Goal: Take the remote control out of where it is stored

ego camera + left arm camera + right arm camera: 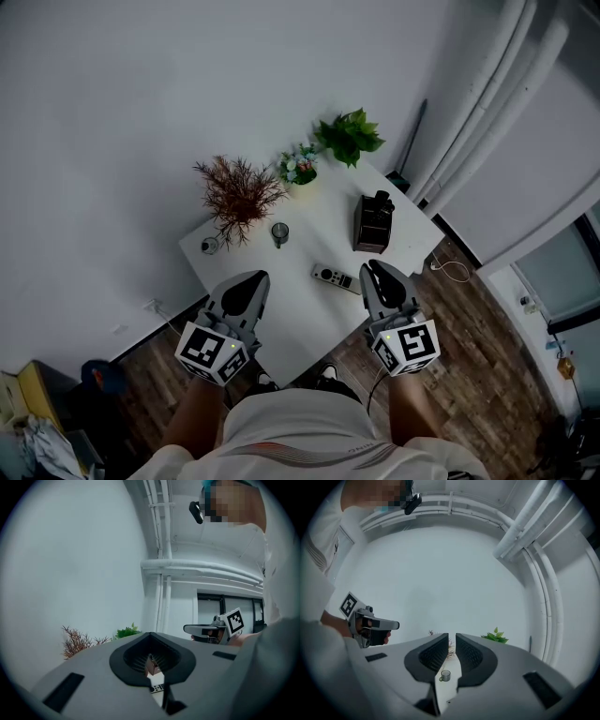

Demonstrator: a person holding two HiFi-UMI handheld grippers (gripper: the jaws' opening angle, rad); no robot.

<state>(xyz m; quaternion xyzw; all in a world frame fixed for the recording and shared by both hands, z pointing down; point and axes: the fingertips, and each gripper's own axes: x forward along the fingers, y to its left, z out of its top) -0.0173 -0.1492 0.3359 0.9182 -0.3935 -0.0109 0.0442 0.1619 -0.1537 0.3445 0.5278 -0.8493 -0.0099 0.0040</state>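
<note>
The remote control (335, 277) is a slim light bar with dark buttons. It lies flat on the white table (292, 314), in front of a dark desk organizer (374, 223). My right gripper (382, 278) hovers just right of the remote and above the table's near edge. Its jaws (452, 635) stand close together with a thin gap and nothing between them. My left gripper (246, 292) hangs over the table's near left part, apart from the remote, with its jaws closed together (150, 633). A piece of the remote (158, 687) shows below them.
At the back of the table stand a dried reddish plant (239, 192), a small flower pot (299, 167) and a green leafy plant (349, 136). A metal cup (279, 233) and a small round object (210, 246) sit mid-left. A white cable (455, 270) lies on the wood floor.
</note>
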